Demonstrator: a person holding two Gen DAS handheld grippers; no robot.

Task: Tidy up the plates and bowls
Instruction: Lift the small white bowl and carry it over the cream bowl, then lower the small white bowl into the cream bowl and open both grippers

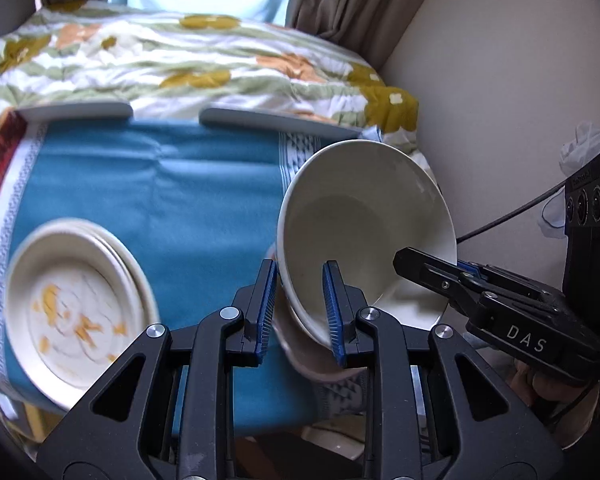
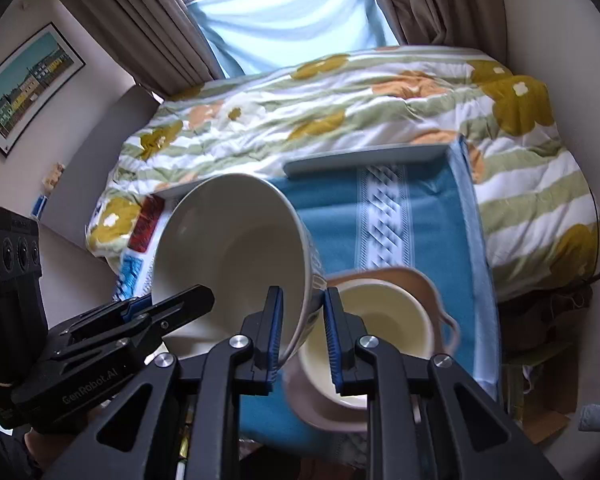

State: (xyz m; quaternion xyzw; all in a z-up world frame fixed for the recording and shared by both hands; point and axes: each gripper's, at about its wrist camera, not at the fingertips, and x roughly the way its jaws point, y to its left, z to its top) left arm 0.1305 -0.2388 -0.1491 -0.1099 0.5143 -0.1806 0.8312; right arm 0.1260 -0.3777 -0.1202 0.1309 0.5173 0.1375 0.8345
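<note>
Blue cloth (image 1: 160, 184), white bowl (image 1: 360, 220) tilted sideways, left claw (image 1: 300, 304) and right claw (image 2: 300, 332) both clamping its rim.

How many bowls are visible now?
3: a large white bowl held tilted by both tongs, and a cream bowl nested in a pink handled bowl on the blue cloth. More may be hidden.

Left tool (image 1: 300, 312) grips tilted white bowl (image 1: 364, 216) rim; right tool (image 1: 436, 270) at opposite rim; plate stack (image 1: 76, 308) left.
</note>
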